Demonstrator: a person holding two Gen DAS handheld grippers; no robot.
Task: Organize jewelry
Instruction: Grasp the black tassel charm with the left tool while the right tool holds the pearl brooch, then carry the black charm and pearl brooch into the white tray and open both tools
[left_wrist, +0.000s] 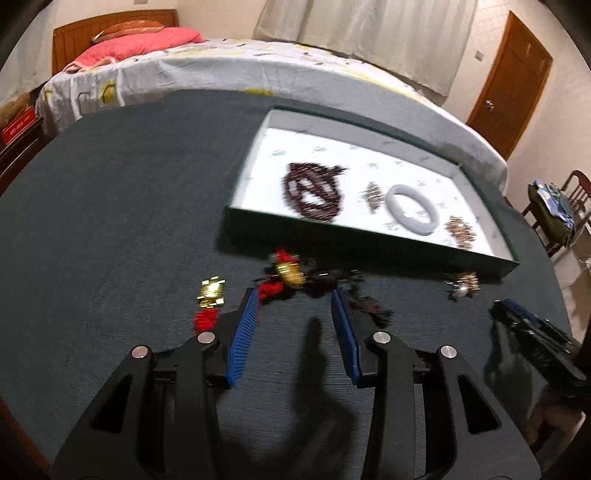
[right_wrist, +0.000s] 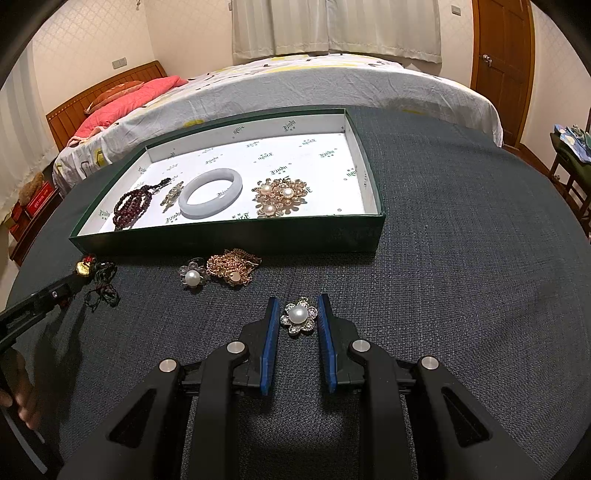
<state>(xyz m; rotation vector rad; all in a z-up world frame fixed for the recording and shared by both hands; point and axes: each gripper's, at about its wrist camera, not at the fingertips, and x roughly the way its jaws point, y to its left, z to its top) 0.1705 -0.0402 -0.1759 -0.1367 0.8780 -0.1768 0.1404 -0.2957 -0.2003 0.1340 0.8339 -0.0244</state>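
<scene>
— Table (right_wrist: 461, 258) first, then the green tray (right_wrist: 229, 236) at its far side: where does the pearl flower brooch (right_wrist: 298, 316) lie?

— On the cloth, short of the tray, squarely between the right gripper's (right_wrist: 295, 314) parted fingers, untouched.

— And the left gripper (left_wrist: 293, 295)?

— Spread apart too, empty, tips near the red-and-gold charm (left_wrist: 286, 273). Right is nearer the brooch.

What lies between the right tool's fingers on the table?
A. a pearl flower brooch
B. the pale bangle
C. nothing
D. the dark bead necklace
A: in the right wrist view the pearl flower brooch lies on the cloth between the open fingers of the right tool.
</scene>
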